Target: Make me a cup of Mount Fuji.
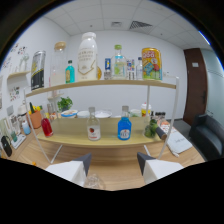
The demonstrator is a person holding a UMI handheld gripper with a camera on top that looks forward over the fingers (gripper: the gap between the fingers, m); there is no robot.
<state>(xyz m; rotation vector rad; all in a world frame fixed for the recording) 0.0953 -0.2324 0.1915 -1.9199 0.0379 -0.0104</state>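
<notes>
Between the white fingers of the gripper, low and just ahead, sits a clear glass, seemingly the cup the drink is to be built in; whether the fingers press it cannot be told, though the jaws stand fairly wide apart with a gap showing on at least one side. Beyond it a two-tier wooden shelf lines up ingredients facing outward, likely for easy reach: a blue bottle beside a clear red-labelled bottle on the lower tier, a red bottle further off. On the upper tier stand a tall white bottle and a yellow tin.
</notes>
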